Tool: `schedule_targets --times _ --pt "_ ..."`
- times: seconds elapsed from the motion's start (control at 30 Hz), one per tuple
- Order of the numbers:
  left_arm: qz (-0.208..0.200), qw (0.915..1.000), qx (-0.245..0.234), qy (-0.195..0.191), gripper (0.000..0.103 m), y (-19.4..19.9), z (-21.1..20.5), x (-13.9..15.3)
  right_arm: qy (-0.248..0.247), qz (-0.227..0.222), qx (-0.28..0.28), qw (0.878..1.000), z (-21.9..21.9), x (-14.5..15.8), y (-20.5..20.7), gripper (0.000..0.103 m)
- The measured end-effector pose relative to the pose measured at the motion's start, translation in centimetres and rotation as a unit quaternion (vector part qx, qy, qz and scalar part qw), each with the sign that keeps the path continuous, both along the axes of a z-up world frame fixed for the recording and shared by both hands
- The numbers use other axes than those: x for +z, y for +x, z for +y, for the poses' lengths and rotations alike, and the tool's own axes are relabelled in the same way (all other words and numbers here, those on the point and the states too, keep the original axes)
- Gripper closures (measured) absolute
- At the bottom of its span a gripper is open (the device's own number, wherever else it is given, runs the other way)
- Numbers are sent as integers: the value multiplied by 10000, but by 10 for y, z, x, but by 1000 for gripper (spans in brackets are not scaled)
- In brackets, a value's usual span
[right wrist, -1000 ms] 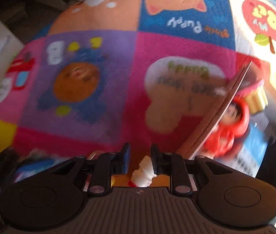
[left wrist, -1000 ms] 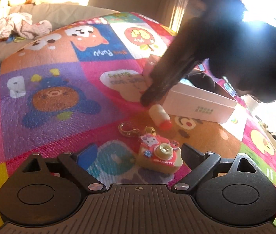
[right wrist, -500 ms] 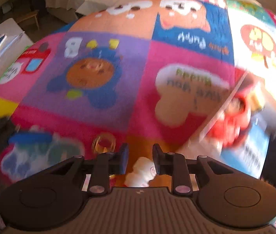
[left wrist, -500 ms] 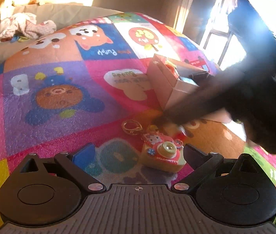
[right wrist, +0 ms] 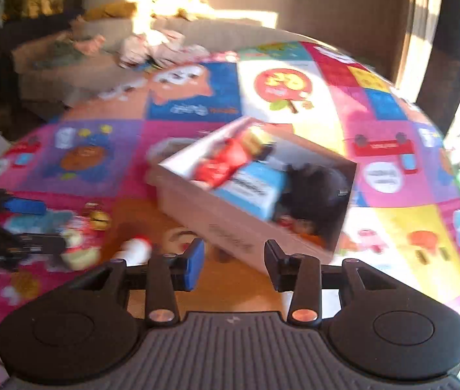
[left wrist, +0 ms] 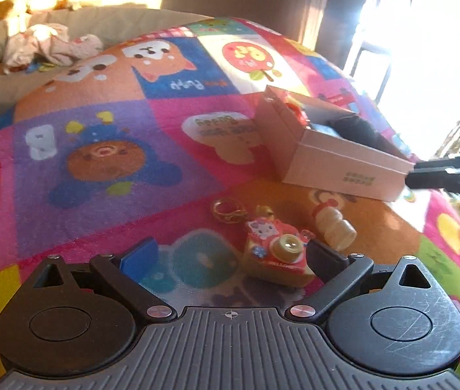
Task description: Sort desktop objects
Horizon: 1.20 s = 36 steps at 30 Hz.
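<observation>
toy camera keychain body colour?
Red-pink front on a tan body; clearest in the left wrist view.

We've got loads of open mat (left wrist: pixel 106 123) left of the box (left wrist: pixel 334 165); toy camera (left wrist: pixel 278 253) and little bottle (left wrist: pixel 335 227) clutter the front.

Motion blur smears the small toys (right wrist: pixel 80 247) (shapes unreadable) and the box's contents (right wrist: pixel 249 182) in the right wrist view.

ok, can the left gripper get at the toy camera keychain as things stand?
Probably yes. The left gripper is open, and the toy camera keychain lies on the mat just ahead, near its right finger. Nothing covers it; the small bottle lies close beside it.
</observation>
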State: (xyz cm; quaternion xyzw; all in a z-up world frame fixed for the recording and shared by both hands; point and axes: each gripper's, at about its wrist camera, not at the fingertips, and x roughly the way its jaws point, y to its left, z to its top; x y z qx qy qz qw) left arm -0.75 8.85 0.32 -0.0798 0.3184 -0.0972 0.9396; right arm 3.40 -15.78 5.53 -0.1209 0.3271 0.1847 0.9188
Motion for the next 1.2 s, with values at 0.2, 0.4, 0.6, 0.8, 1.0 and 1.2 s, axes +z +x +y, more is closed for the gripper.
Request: schedule_targets --times 0.2,0.4,0.6,0.8,1.0,1.2 --pt "-138 9985 501 182 2 -7 1 3 851 738 540 9922 34 -20 29 63" --pt "-311 9970 704 117 2 -14 5 5 1426 1906 104 9712 46 -49 78 73" --pt "-239 9975 671 14 2 -12 6 4 1365 1581 362 9773 21 -45 36 78" --pt "-216 9974 689 44 2 -12 6 4 1444 283 -370 9884 -32 -20 -2 78" --pt "-258 9968 745 132 2 -14 4 4 751 -681 -552 9933 -36 -38 -47 78" --pt "-210 9959 859 172 2 -13 4 5 385 -316 -650 9966 -39 -70 -65 78"
